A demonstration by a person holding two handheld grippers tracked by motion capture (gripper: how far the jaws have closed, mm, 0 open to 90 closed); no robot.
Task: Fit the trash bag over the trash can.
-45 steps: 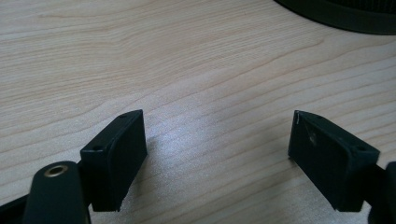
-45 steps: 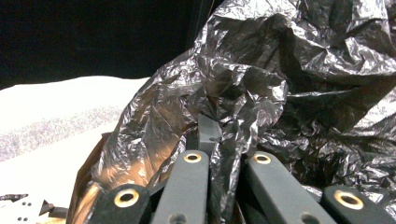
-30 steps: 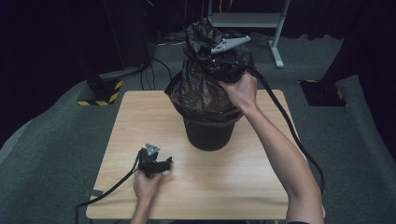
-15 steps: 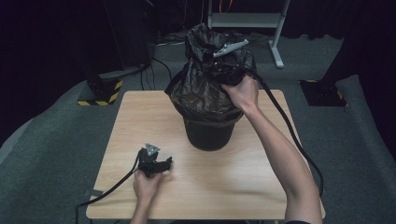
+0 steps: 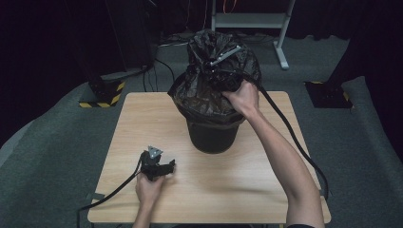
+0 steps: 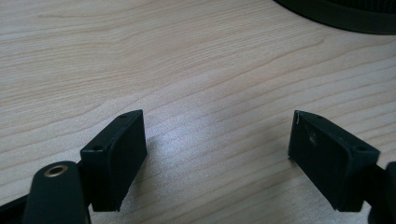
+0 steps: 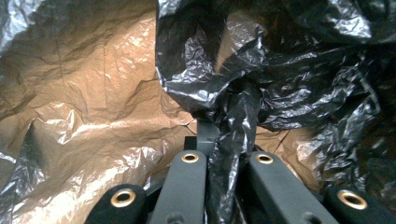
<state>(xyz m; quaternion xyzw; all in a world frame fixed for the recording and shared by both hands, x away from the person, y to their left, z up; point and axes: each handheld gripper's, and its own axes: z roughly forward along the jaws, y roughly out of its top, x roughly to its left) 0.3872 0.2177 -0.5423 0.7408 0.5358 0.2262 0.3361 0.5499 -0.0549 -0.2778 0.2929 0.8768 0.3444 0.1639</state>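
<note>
The right gripper [image 5: 227,78] is up at the top of the black bin bag [image 5: 209,71], and its jaws are pinched tight on a twisted bunch of the bag's plastic [image 7: 233,135]; in the right gripper view the film is squeezed btw the two black jaws and rises from them as a crumpled rope. The bag sits in a black bin [image 5: 211,135] that stands upright on the wooden table [image 5: 142,123], towards the far side, approx. in the middle of its width. The bag's edge is folded over the bin's rim, and the upper part is gathered into a peak above the bin. Inside, the plastic looks brownish where light comes through.

The left gripper [image 5: 157,166] lies low on the table near the front edge, well apart from the bin, w/ the left hand [image 5: 149,190] behind it. Its jaws stand wide, nothing btw them, just bare wood; the bin's base [image 6: 341,14] shows at the top right corner of the left gripper view
</note>
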